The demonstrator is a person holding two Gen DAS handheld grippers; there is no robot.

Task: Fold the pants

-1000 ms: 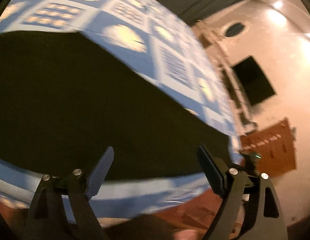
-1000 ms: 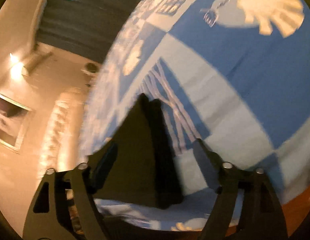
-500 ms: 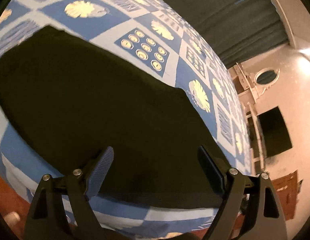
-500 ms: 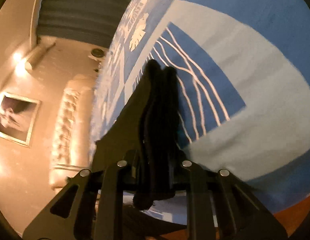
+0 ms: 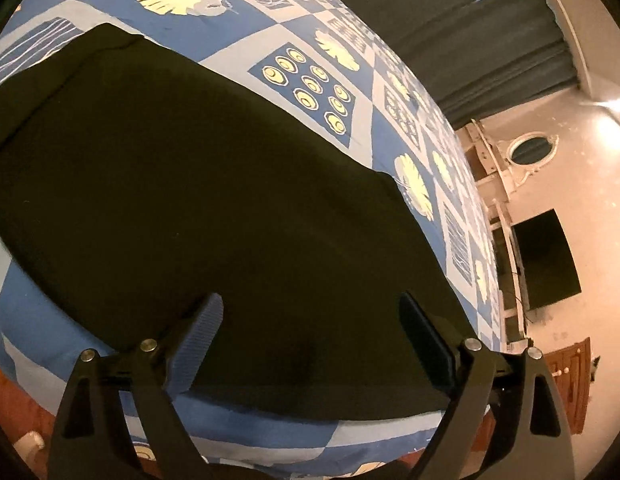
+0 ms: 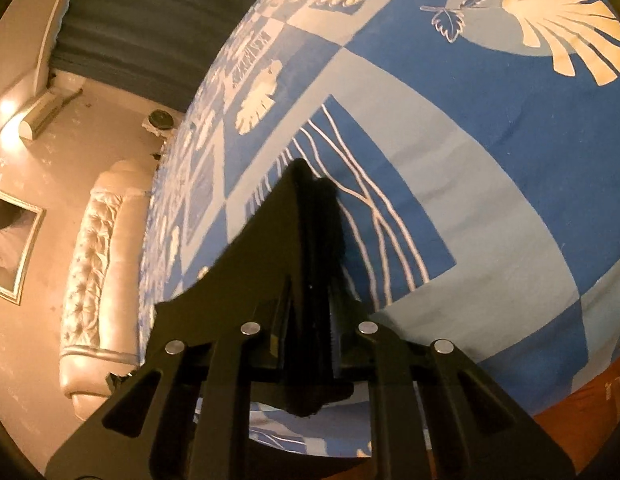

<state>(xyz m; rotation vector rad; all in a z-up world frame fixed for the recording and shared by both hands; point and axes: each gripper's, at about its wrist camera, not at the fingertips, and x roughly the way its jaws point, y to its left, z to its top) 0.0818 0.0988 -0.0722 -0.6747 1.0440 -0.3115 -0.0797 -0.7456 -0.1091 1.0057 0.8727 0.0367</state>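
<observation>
Dark pants [image 5: 189, 200] lie spread flat on a blue and white patterned bedspread [image 5: 293, 32]. My left gripper [image 5: 310, 304] hovers open just over the pants near the bed's front edge, and no cloth is between its fingers [image 5: 201, 328]. In the right wrist view a bunched corner of the pants [image 6: 265, 248] rises off the bedspread [image 6: 490, 200]. My right gripper [image 6: 310, 292] is closing, with its pads pinching that cloth, and a short tail of fabric hangs below the jaws.
A tufted cream sofa [image 6: 97, 264] stands beyond the bed's far side, under a framed picture [image 6: 9, 248]. A dark screen [image 5: 546, 260] hangs on the wall above a wooden cabinet [image 5: 570, 372]. Grey curtains [image 5: 450, 20] hang behind. Wooden floor [image 6: 590, 400] shows past the bed's edge.
The right gripper went from wide open around the pants' corner to pinched on it, with the cloth slightly raised. The left gripper swept across over the pants and stayed open.
</observation>
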